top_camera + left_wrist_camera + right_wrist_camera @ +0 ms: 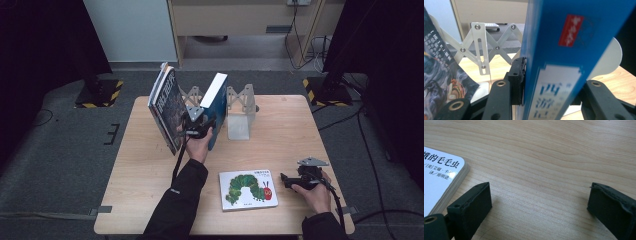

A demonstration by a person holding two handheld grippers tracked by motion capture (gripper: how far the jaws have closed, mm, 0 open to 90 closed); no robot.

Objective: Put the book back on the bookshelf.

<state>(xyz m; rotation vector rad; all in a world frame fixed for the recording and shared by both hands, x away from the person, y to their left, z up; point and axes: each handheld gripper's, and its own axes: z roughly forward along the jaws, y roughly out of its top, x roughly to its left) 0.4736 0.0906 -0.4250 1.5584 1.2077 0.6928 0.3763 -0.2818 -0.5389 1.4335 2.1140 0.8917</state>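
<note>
High view showing the left claw (196, 126) clamping the blue book (216, 102) by its lower spine, holding it upright and leaning slightly, at the far middle of the desk (150, 190), just in front of the white scissor-style book rack (239, 107). Left gripper view confirming the grip: both black pads pressing flat against the covers of the blue book (564, 62), jaws standing partly closed around its thickness. Looking like a thick, stiff, fairly heavy hardback with glossy, probably slippery covers; gripping low near the spine, as now, likely limiting sag and twist. Left forearm reaching straight forward from the near edge, hand wrapping the handle, claw pointing away. Leaning against the rack's left end, a dark illustrated book (167, 107). Right claw (287, 179) resting low near the right corner, jaws gaping wide over bare wood, holding nothing, just beside the caterpillar picture book (247, 189) lying flat.
</note>
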